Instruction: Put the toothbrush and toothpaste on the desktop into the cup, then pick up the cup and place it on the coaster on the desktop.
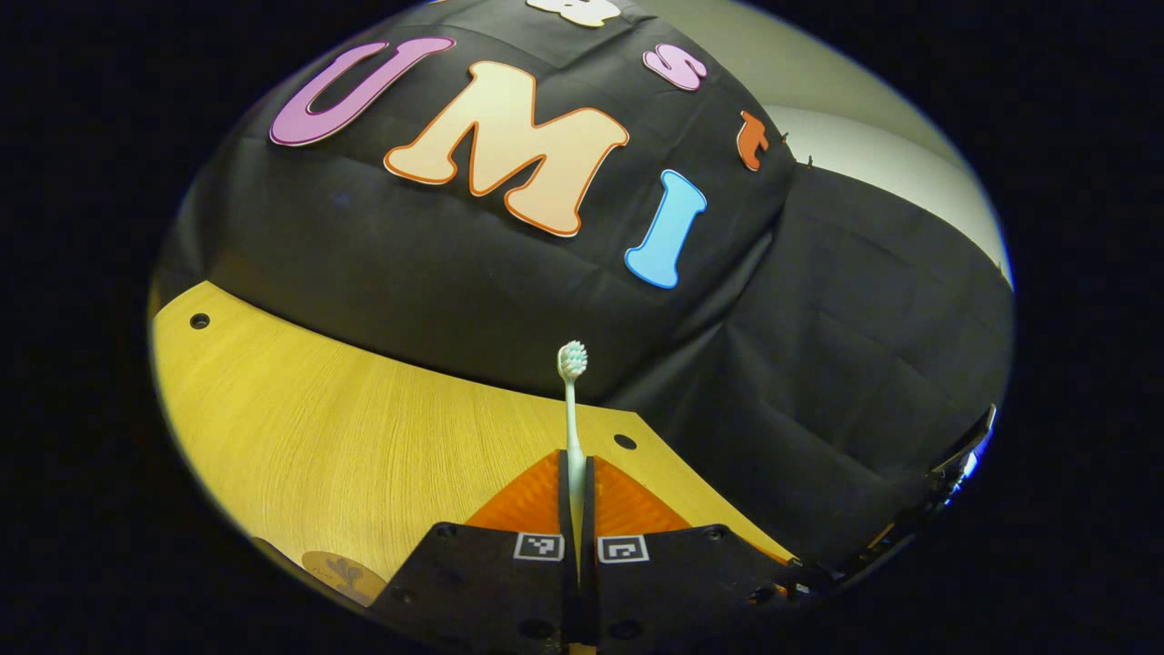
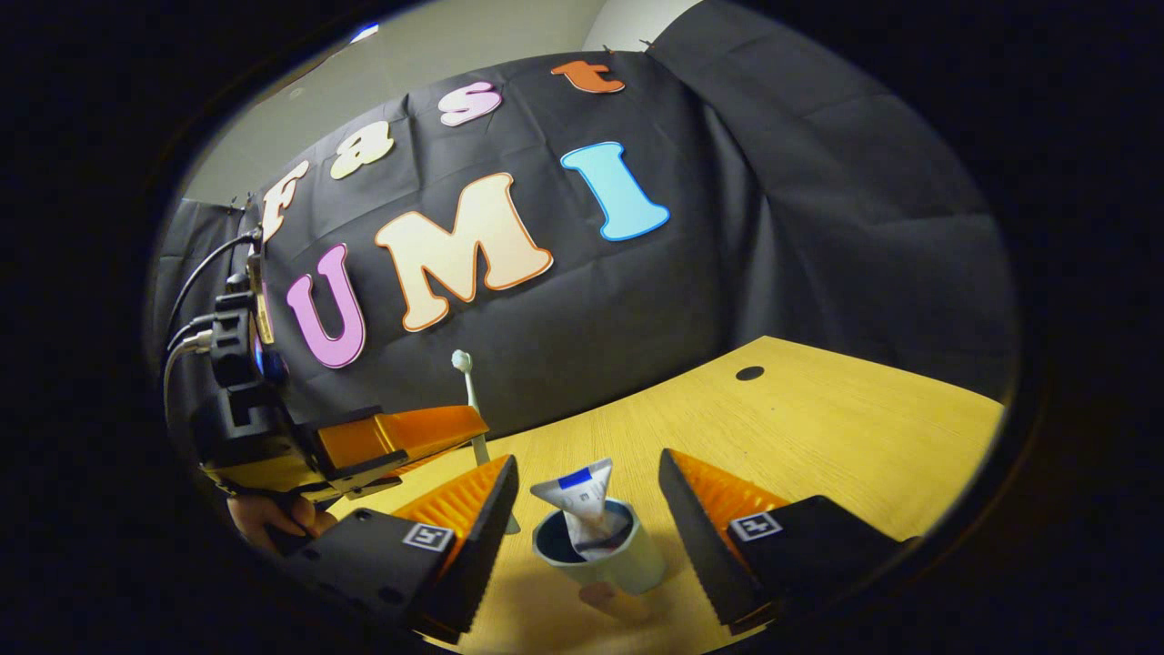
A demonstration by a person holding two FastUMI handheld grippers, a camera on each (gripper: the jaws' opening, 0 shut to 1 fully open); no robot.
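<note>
We see the left claw [image 1: 579, 509] clamped tight on the toothbrush [image 1: 572, 400], which stands upright with its bristle head uppermost, held above the wooden surface [image 1: 346, 428]. The right claw [image 2: 587, 509] gapes wide and holds nothing; the cup [image 2: 596, 555] sits on the surface between its fingers, the toothpaste [image 2: 587, 509] standing in it. A coaster [image 1: 344, 575] lies near the surface's near edge.
</note>
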